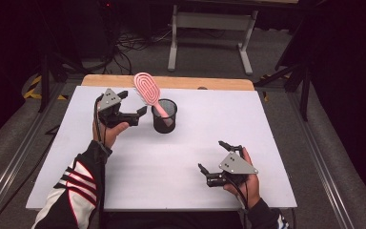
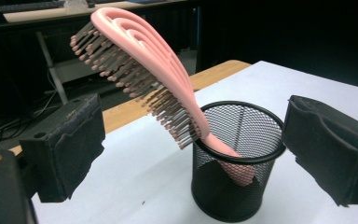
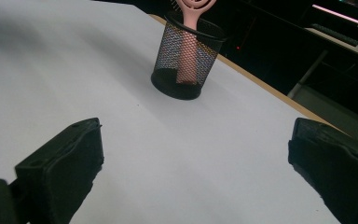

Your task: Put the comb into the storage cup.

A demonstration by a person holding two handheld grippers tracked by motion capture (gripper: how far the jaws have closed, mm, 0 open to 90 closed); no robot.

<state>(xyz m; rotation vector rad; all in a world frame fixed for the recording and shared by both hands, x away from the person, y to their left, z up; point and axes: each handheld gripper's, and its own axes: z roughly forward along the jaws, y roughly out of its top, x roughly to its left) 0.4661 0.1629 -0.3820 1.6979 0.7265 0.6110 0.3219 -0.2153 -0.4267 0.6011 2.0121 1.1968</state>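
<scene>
Where mesh curves, pink ridged hairbrush (image 2: 144, 56).

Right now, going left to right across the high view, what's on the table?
Left tool, open → black mesh cup with the pink hairbrush standing in it → right tool, open, nearer the person's edge.

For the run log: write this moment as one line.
left gripper: open, beside mesh cup | right gripper: open, apart | pink hairbrush: handle down in cup, leaning | table: white
</scene>
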